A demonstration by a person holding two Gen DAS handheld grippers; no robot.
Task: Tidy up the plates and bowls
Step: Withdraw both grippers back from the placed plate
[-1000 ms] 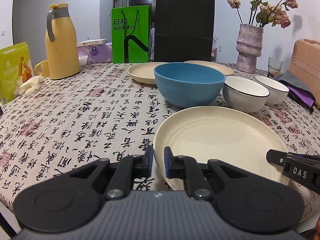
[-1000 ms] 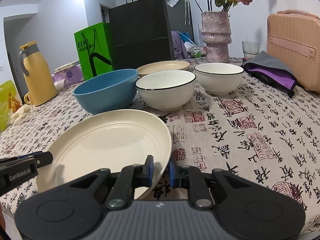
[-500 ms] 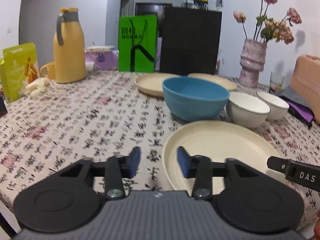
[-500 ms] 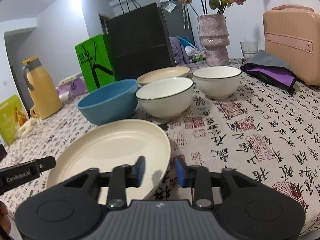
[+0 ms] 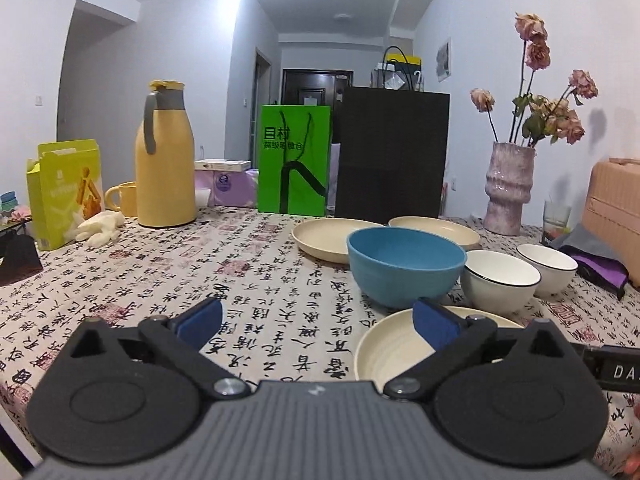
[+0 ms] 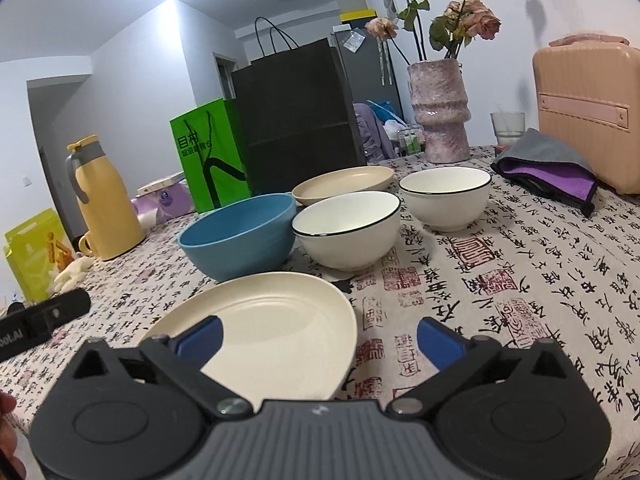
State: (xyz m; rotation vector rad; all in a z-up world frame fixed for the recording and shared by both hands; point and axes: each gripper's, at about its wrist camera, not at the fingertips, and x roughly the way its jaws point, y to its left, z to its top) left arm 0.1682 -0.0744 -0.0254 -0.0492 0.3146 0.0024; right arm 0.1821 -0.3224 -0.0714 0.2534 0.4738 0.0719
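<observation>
Cream plate (image 6: 272, 320) lies free; both grippers' jaws just spread wide.

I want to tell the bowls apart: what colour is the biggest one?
Blue, inside and out; the big bowl shows best in the right wrist view.

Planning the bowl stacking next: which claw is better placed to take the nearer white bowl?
Probably the right claw: open, empty, the nearer white bowl just ahead of it. From the left claw, the blue bowl stands nearer, the white bowl off to its right.

Nearest plate (image 6: 260, 320) lies before large bowl (image 6: 240, 236) on table (image 6: 520, 280).
</observation>
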